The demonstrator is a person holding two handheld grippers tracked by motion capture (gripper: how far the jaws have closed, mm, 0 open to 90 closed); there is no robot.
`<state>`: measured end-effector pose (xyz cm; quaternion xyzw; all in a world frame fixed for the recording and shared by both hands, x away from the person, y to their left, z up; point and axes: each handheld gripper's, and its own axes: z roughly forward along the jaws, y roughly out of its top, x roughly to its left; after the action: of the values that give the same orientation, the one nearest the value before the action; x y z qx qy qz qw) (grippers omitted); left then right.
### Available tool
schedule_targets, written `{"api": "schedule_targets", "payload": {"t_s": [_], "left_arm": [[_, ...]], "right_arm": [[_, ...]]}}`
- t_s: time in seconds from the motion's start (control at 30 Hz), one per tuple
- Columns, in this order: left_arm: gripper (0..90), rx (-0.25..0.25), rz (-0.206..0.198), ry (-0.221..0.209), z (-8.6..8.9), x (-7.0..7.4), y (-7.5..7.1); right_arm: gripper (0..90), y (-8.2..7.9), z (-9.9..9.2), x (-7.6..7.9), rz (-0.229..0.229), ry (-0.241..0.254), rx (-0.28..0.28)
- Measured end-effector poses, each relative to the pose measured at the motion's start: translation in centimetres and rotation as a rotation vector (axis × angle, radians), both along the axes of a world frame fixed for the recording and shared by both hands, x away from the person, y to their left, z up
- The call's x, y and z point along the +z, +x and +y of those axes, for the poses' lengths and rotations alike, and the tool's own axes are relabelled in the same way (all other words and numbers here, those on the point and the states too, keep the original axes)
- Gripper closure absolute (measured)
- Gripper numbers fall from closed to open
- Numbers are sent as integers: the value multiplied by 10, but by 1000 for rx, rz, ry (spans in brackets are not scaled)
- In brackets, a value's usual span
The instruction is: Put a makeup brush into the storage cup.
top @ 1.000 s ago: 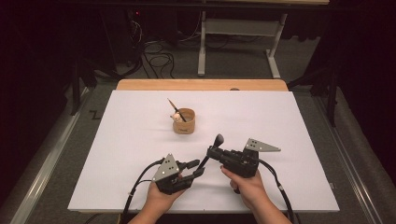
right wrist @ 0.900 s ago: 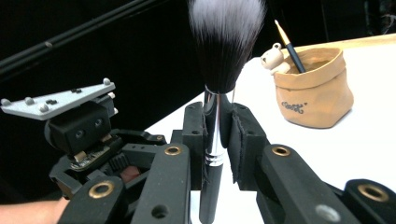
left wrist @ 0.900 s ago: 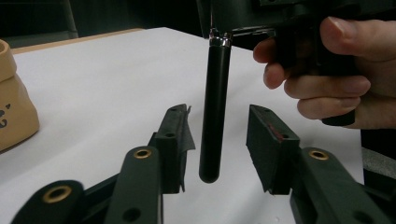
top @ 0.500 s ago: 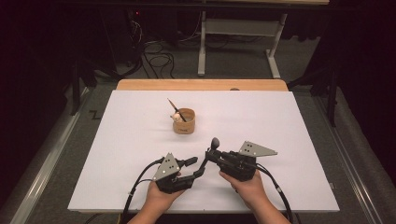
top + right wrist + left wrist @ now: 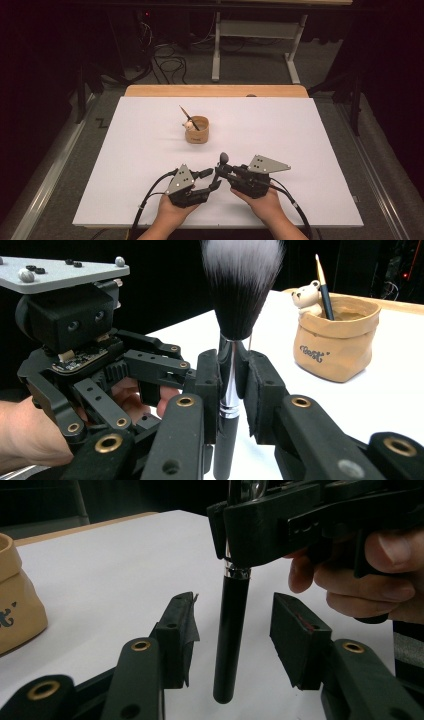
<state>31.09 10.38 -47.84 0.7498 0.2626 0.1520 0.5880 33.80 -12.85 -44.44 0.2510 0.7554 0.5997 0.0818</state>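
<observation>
Makeup brush (image 5: 235,315): upright, black-and-white bristles up, silver ferrule clamped between the jaws of the right gripper (image 5: 231,371); black handle hangs down between the jaws of the left gripper (image 5: 234,630), which stand spread and clear of it on both sides. Both grippers sit near the front edge of the white table (image 5: 125,150). Tan pouch-shaped holder (image 5: 197,129) (bear figure and a pencil inside): mid-table, well apart.

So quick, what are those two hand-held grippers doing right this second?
Left hand-held gripper: open, jaws either side of the brush handle, not touching it.
Right hand-held gripper: shut on the makeup brush, bristles up.
</observation>
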Motion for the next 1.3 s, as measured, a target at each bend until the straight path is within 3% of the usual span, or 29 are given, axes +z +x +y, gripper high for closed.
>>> {"api": "schedule_targets", "payload": {"t_s": [0.53,1.3], "left_arm": [[551,-1,1,-4,-1,1,0],[578,3,-3,-6,-1,1,0]], "right_arm": [[797,-1,0,-1,-5,-11,-3],[797,-5,6,1,-46,-72,-15]]}}
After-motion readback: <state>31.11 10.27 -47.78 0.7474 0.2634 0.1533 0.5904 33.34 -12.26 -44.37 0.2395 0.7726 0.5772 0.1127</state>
